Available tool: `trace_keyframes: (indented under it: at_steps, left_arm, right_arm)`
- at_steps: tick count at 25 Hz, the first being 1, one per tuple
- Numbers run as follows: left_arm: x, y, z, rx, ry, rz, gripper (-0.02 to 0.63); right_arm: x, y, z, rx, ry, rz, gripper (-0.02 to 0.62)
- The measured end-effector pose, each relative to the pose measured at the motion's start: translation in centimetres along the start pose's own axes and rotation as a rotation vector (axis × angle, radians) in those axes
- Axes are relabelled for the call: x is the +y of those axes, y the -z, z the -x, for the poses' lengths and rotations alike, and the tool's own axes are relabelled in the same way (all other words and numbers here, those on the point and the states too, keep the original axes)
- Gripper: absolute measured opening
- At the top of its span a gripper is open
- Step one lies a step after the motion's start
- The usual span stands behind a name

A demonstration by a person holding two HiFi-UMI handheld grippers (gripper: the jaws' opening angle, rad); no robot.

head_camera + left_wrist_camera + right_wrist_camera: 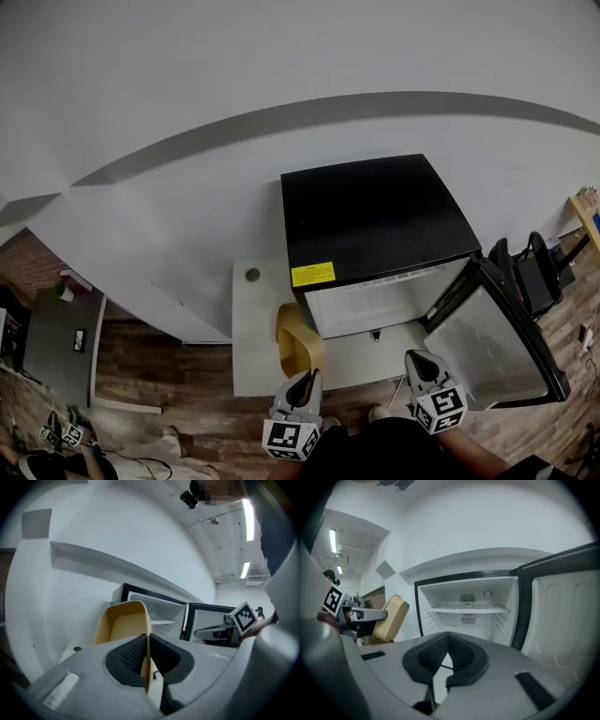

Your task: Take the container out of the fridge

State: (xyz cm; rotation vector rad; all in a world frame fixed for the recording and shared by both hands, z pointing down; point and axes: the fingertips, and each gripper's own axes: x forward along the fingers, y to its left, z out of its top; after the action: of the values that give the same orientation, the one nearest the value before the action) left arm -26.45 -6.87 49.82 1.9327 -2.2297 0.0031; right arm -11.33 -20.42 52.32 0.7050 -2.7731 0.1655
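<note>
A tan open-topped container hangs outside the fridge, tipped on its side over the white platform left of the fridge front. My left gripper is shut on the container's rim; in the left gripper view the thin wall of the container is pinched between the dark pads. The black mini fridge stands with its door swung open to the right. My right gripper hovers before the open fridge, its jaws shut with nothing in them. The fridge interior shows a bare wire shelf.
A white wall runs behind the fridge. Wood floor lies around the platform, with a dark table at far left and black chairs at right. The open door stands close on the right gripper's right side.
</note>
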Motion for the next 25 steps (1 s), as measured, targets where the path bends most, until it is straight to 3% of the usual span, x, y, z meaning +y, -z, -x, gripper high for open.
trace_keyframes:
  at_steps: [5,8,25]
  left_arm:
    - [4.5,-1.2,3.4,-0.05,-0.146,0.018,0.029]
    - [5.8,-1.4,4.7,-0.06,-0.183,0.023,0.029]
    - [8.7,-0.8,4.8,-0.06,-0.162,0.01,0.029]
  right_arm:
    - [-0.3,-1.3,-0.6,-0.036,0.033,-0.005,-0.005]
    - [-0.2,-2.0,-0.9,-0.05,0.047,-0.002,-0.005]
    - [1.6,-3.3,-0.7,-0.132,0.087,0.017,-0.006]
